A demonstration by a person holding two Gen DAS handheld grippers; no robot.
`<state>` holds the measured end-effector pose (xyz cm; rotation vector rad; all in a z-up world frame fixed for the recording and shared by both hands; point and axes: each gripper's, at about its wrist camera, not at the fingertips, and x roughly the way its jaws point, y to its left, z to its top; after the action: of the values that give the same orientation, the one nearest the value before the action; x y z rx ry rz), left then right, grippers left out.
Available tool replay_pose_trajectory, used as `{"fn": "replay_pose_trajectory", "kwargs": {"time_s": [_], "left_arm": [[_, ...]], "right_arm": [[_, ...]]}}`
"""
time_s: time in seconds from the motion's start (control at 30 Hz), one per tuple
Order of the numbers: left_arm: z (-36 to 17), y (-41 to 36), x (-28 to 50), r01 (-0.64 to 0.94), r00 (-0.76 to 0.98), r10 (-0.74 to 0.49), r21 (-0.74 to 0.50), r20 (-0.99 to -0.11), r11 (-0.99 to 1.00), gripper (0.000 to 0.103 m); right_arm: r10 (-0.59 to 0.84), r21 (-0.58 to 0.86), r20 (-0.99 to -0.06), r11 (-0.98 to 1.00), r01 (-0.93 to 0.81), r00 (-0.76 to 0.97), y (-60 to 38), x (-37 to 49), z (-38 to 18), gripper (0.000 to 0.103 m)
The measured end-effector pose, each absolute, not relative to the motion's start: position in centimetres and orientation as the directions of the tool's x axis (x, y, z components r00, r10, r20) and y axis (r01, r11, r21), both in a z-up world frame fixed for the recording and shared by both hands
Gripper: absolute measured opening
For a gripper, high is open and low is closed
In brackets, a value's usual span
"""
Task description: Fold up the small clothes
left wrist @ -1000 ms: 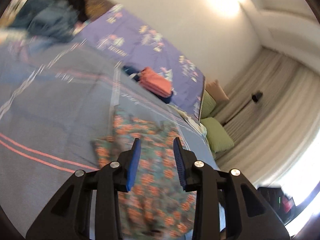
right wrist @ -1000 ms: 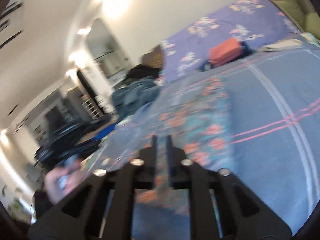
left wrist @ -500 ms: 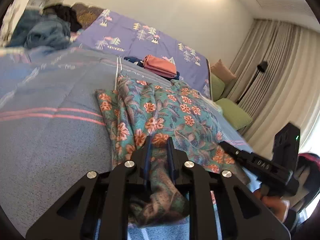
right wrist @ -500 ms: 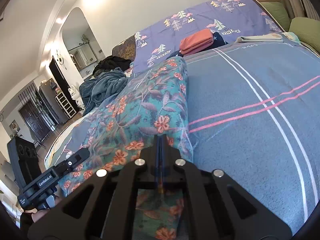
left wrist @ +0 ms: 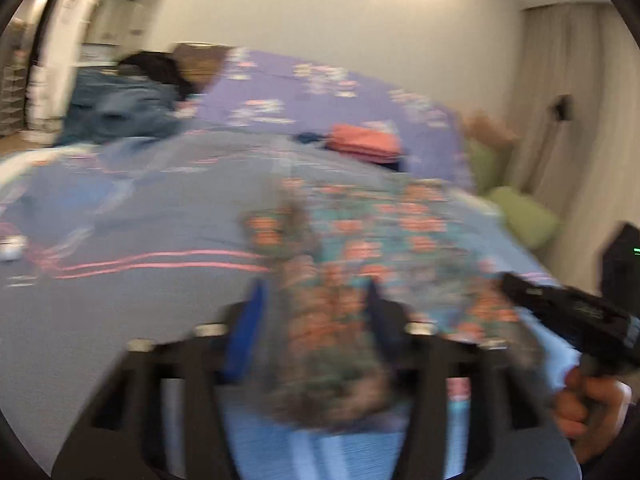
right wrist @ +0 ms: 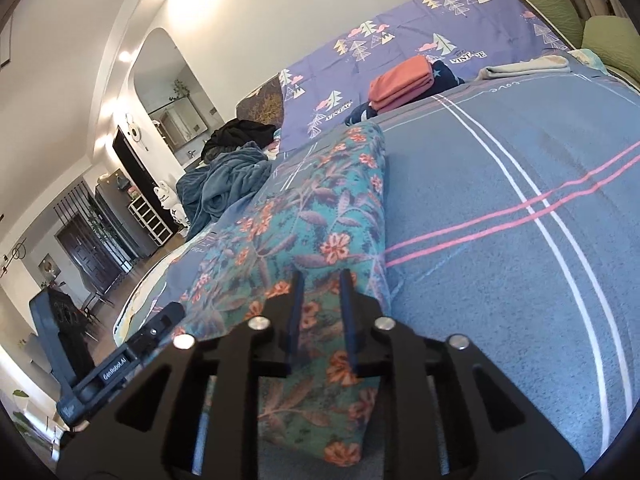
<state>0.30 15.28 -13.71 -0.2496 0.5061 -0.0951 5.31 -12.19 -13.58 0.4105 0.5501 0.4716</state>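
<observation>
A teal garment with orange flowers lies lengthwise on the grey-blue striped blanket; the left wrist view shows it blurred. My right gripper sits low over its near end. Its jaws are opening, the cloth lying slack between the pads. My left gripper is at the garment's other near corner. Its jaws are opening wide, with a bunched fold between them and a gap beside the left pad. Each wrist view shows the other gripper: right gripper, left gripper.
A folded coral stack rests on dark clothes on the purple sheet at the far side. A pale garment lies to its right, near green pillows. A rumpled blue blanket is heaped at far left.
Half a second ago both grippers were shut on the garment's near edge. Now both sets of jaws stand apart and the cloth lies loose. The left view has swung and blurred.
</observation>
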Motion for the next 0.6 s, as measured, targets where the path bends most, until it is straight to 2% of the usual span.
{"fn": "replay_pose_trajectory", "kwargs": {"time_s": [0.13, 0.27, 0.33, 0.37, 0.4, 0.53, 0.6], "left_arm": [[-12.6, 17.2, -0.4, -0.021, 0.880, -0.111, -0.272, -0.462, 0.962, 0.062], [-12.4, 18.5, -0.3, -0.026, 0.863, -0.150, -0.338, -0.482, 0.941, 0.063], [-12.7, 19.0, 0.5, -0.008, 0.824, -0.235, -0.424, -0.516, 0.906, 0.064], [-12.9, 19.2, 1.1, -0.001, 0.798, -0.281, -0.467, -0.533, 0.884, 0.064], [-13.3, 19.5, 2.1, 0.006, 0.757, -0.347, -0.524, -0.554, 0.852, 0.064], [-14.2, 20.2, 3.2, -0.010, 0.686, -0.457, -0.635, -0.566, 0.772, 0.067], [-14.4, 20.6, 3.9, -0.001, 0.655, -0.519, -0.687, -0.549, 0.726, 0.071]], "right_arm": [[0.522, 0.470, -0.388, 0.821, -0.324, 0.760, -11.5, 5.0, -13.8, 0.030], [0.533, 0.499, -0.378, 0.806, -0.318, 0.757, -11.8, 4.7, -13.3, 0.032], [0.517, 0.511, -0.362, 0.806, -0.298, 0.776, -12.3, 4.2, -12.9, 0.045], [0.500, 0.505, -0.358, 0.814, -0.286, 0.789, -12.5, 3.9, -12.6, 0.065], [0.483, 0.496, -0.357, 0.823, -0.276, 0.799, -12.7, 3.8, -12.3, 0.071], [0.518, 0.549, -0.388, 0.794, -0.260, 0.762, -14.0, 4.8, -12.3, 0.071], [0.551, 0.637, -0.397, 0.741, -0.211, 0.734, -15.6, 5.6, -13.1, 0.072]]}}
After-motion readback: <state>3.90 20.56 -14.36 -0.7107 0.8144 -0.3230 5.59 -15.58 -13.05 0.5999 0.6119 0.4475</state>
